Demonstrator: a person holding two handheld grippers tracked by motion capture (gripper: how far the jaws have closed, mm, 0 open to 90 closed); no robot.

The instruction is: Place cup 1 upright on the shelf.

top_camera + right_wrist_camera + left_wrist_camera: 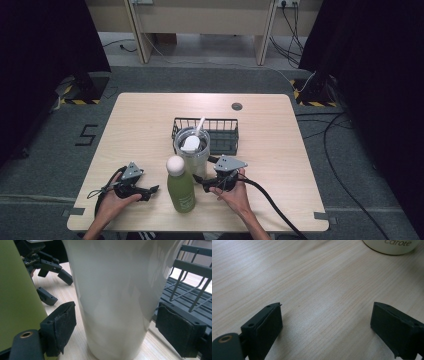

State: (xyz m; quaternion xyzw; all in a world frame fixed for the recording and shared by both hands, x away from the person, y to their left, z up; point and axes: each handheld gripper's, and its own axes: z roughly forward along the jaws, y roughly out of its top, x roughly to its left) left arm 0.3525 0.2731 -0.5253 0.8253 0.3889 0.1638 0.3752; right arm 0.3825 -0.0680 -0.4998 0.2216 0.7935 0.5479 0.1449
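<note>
Light wood counter (140, 125), near edge: left tongs (150, 191) spread over bare wood, right tongs (206, 183) spread either side of white cup (112, 297), not pinching. Green bottle (180, 186) stands between the hands, just beside cup. Black wire basket (220, 131) behind cup. Far half bare, grey carpet (200, 80) beyond, dark curtains (45, 40) at sides.
</note>
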